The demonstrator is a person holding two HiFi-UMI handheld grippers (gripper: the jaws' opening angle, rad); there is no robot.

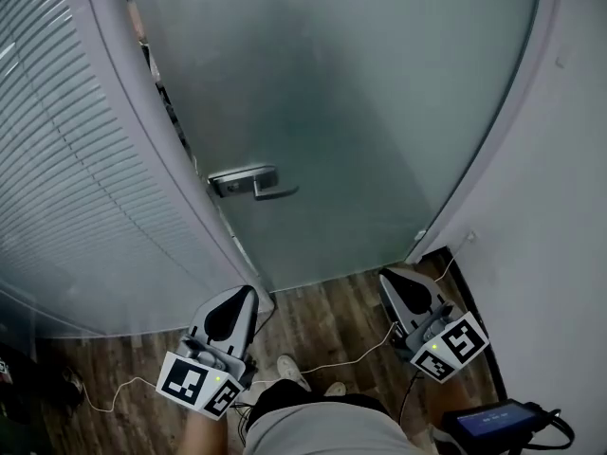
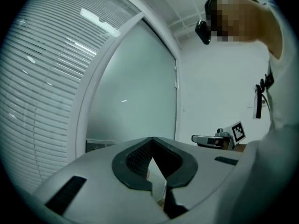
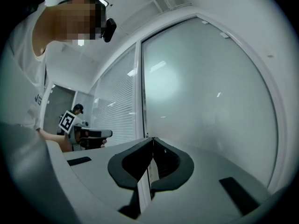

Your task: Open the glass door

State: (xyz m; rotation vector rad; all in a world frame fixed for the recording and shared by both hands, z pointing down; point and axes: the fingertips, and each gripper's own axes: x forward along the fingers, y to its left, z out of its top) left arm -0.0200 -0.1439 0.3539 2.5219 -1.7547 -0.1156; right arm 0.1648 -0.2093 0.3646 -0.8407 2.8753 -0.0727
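The frosted glass door (image 1: 341,112) stands closed in its white frame in front of me. Its metal lever handle (image 1: 254,184) sits at the door's left edge, pointing right. My left gripper (image 1: 248,294) is low, below and a little left of the handle, apart from it, jaws shut and empty. My right gripper (image 1: 387,277) hovers near the door's lower right corner, also shut with nothing in it. In the left gripper view the left gripper (image 2: 153,139) faces the door (image 2: 135,92) and the handle plate (image 2: 99,145). The right gripper (image 3: 153,139) looks along the glass (image 3: 210,101).
A glass wall with white blinds (image 1: 66,159) runs along the left, a plain white wall (image 1: 560,207) on the right. Below is a wooden floor (image 1: 322,316) with a thin cable (image 1: 332,360), the person's shoes (image 1: 292,372) and a dark device (image 1: 493,420) at the bottom right.
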